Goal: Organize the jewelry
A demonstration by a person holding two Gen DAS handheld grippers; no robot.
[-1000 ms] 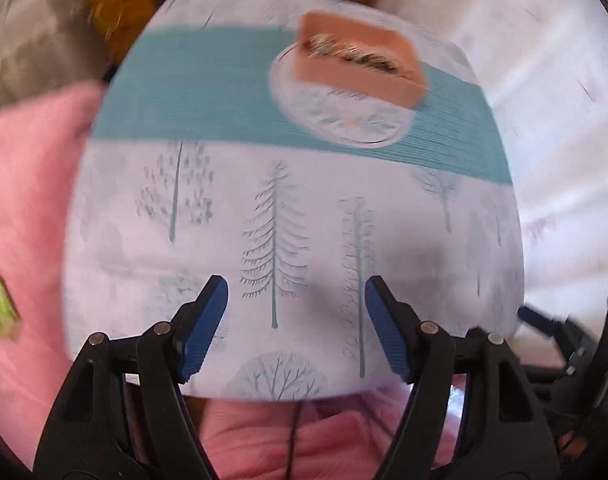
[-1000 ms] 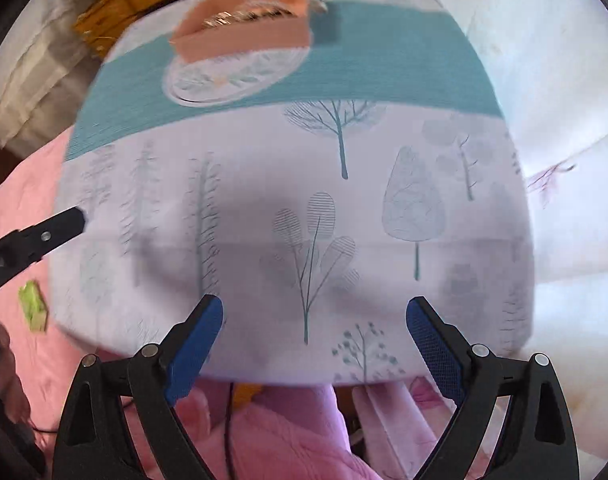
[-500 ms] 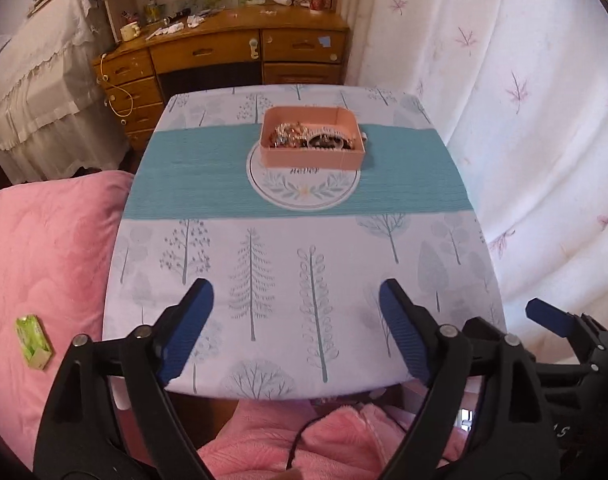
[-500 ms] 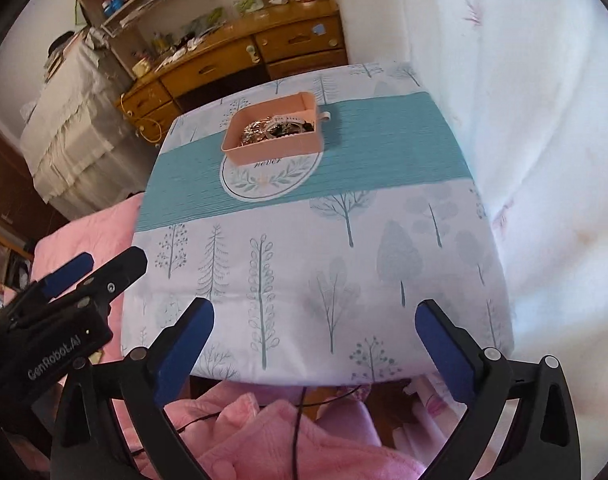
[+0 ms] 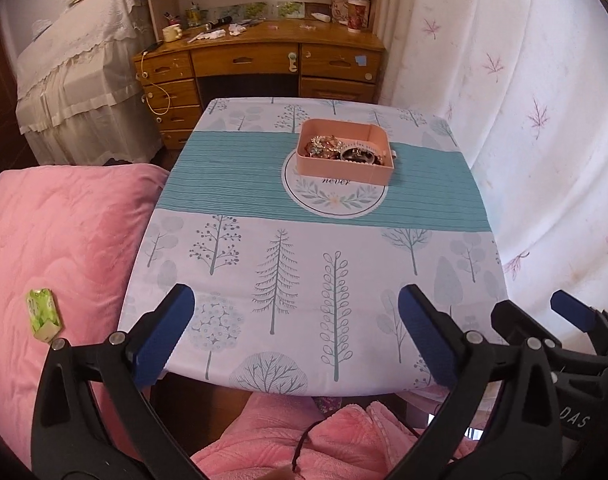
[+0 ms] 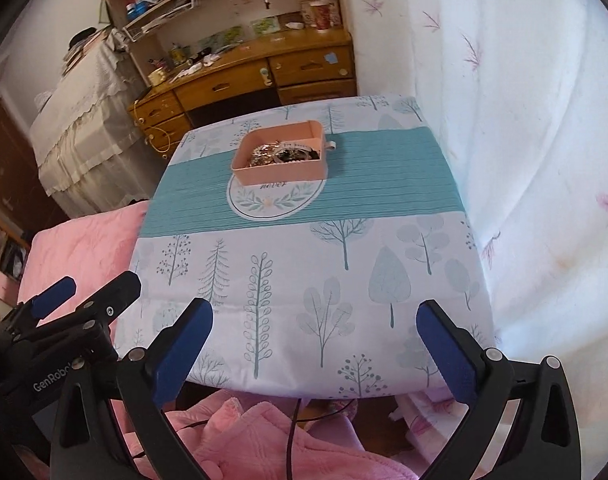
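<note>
Pink, my square cardboard jewelry box (image 5: 346,151) sits on the tree-print tablecloth (image 5: 304,260), holding tangled trinkets. My left gripper (image 5: 295,334) and right gripper (image 6: 314,346) hover spread wide, both empty, at the near edge.

Ahead of your grippers, a small table (image 5: 223,280) is standing under a tablecloth (image 5: 424,208) printed with pale trees and crossed by a teal band. A pink tray (image 5: 344,168) is sitting on the cloth's far half, on the round wreath emblem (image 5: 336,200), well beyond your fingertips. Tangled jewelry (image 5: 336,150) is lying heaped inside it, individual pieces too small to distinguish.
</note>
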